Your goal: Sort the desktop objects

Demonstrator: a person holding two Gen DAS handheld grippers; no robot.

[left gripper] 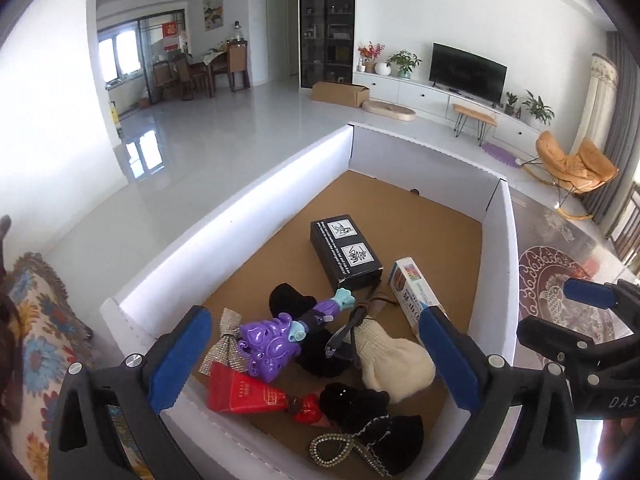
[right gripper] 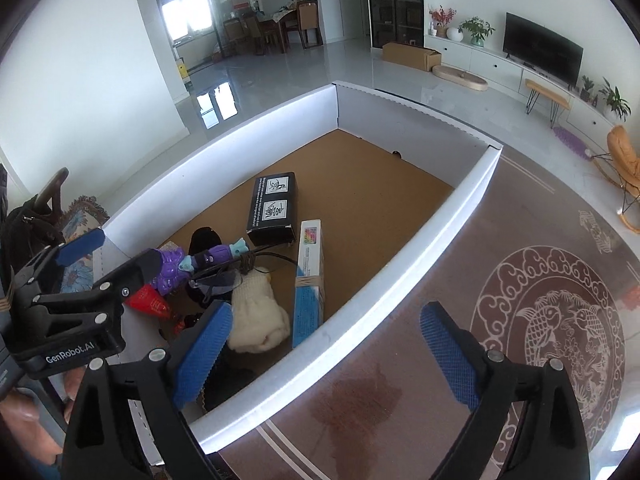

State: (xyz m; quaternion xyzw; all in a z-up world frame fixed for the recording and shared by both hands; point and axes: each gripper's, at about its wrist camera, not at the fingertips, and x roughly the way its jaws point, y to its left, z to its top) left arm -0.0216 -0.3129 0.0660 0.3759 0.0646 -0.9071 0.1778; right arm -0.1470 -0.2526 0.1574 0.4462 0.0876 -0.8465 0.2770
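Note:
A white-walled cardboard box point(left gripper: 224, 232) with a brown floor holds several objects: a black carton point(left gripper: 346, 250), a blue-white carton point(left gripper: 412, 288), a purple toy figure point(left gripper: 280, 336), a red packet point(left gripper: 248, 390), a cream knitted item point(left gripper: 390, 354), glasses point(left gripper: 344, 336) and dark rhinestone-trimmed cloth point(left gripper: 368, 436). My left gripper point(left gripper: 316, 360) is open and empty above the box's near end. My right gripper point(right gripper: 324, 352) is open and empty, straddling the box's right wall point(right gripper: 400, 268). The black carton point(right gripper: 274, 206), blue-white carton point(right gripper: 308, 280) and cream item point(right gripper: 256, 312) show in the right wrist view too.
The box sits on a glass-topped table over a patterned fish cloth point(right gripper: 560, 328). A floral cushion point(left gripper: 36, 320) lies left of the box. Behind is a living room with a TV point(left gripper: 466, 72) and an orange chair point(left gripper: 572, 164).

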